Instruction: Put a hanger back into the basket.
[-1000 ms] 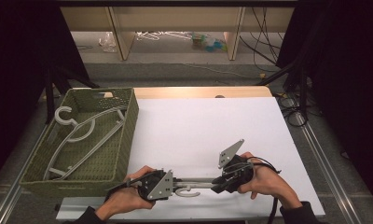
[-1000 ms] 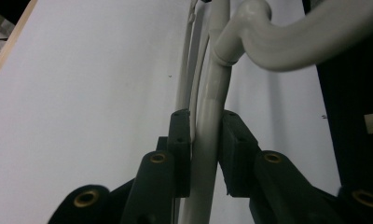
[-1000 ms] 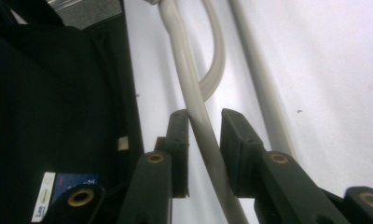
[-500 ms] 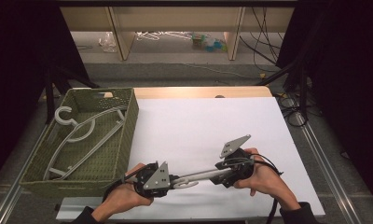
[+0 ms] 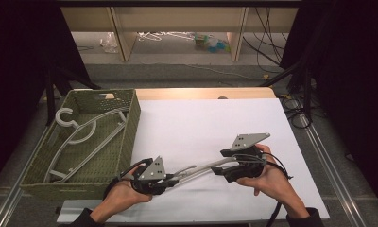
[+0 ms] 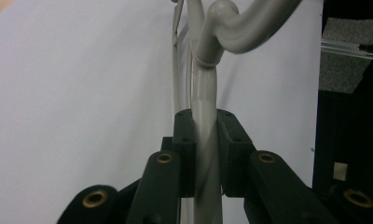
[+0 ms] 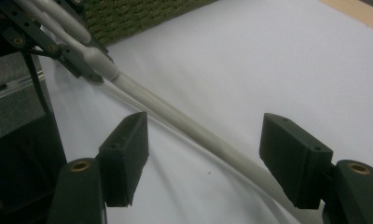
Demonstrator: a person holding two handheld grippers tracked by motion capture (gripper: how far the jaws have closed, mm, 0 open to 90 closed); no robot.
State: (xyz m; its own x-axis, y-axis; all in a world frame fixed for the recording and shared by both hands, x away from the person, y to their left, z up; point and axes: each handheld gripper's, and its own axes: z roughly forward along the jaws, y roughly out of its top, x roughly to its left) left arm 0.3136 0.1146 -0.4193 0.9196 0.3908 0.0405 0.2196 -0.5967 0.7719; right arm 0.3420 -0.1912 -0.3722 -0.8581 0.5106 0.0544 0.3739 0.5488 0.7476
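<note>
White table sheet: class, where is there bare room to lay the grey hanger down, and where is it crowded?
Free: the white sheet from the basket across to its right edge, behind both tools. Crowded: the near strip, where the left tool and right tool straddle the hanger, and the basket, already holding hangers.

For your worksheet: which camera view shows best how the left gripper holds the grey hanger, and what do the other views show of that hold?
The left gripper view: the left gripper's jaws press both sides of the hanger bar. The high view shows that gripper at the hanger's end, its jaws hidden. The right gripper view shows it farther off, top left, on the hanger.
</note>
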